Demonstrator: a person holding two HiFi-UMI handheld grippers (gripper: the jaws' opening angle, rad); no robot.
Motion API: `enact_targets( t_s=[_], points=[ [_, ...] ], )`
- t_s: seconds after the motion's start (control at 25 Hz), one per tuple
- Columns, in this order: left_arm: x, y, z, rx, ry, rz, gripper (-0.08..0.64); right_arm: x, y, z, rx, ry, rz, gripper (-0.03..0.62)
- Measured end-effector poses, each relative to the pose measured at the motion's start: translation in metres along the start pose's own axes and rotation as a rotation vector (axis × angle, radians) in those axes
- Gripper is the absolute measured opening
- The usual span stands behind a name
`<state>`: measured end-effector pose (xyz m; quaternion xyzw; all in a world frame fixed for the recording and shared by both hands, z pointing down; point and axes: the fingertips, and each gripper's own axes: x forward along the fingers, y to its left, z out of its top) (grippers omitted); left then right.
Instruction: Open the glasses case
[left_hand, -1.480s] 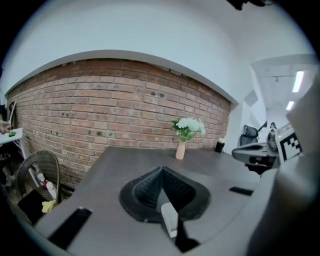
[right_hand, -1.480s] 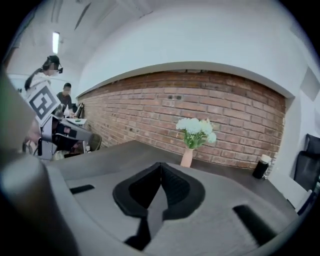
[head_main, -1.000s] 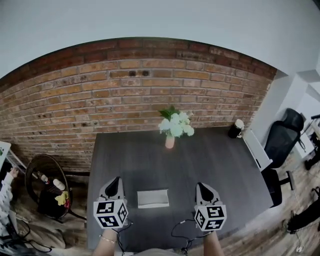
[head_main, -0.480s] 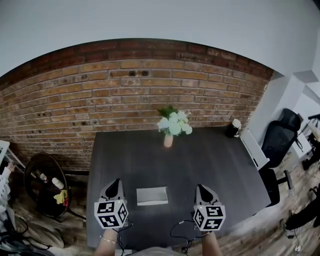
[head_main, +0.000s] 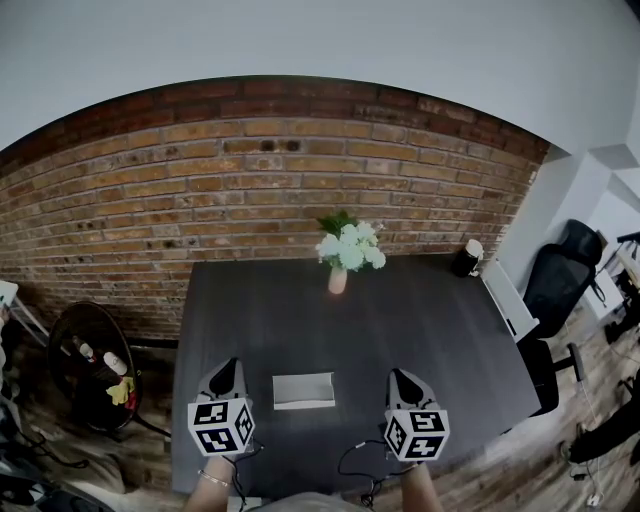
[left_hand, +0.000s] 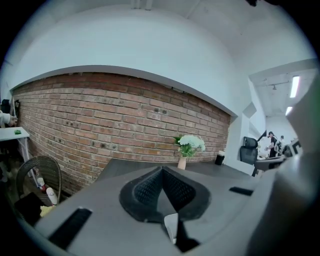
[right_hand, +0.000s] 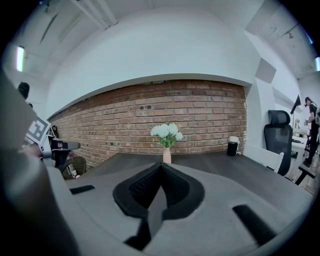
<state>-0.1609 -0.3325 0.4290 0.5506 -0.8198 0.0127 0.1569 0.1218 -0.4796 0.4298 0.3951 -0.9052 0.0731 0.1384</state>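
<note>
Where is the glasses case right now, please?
In the head view, the glasses case lies flat on the dark table near its front edge, between the left gripper and the right gripper, touching neither.

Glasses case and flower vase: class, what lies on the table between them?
Nothing. In the head view, the stretch of dark table between the glasses case and the vase is bare.

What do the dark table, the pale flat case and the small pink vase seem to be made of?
Dark grey table: likely matte wood-grain laminate, judging by faint streaks and no glare. Pale grey rectangular case: smooth, matte, perhaps plastic or faux leather; too small to tell. Small pink vase: probably ceramic, plain, opaque.
</note>
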Motion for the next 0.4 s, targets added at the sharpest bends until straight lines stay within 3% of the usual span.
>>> enact_targets(
  t_s=[0.4],
  points=[
    [0.0088,-0.0077,-0.0097,-0.001,0.027,-0.006,-0.005,0.0015,-0.0081,-0.0081,0.019,0.021,-0.009,0.002]
  ],
)
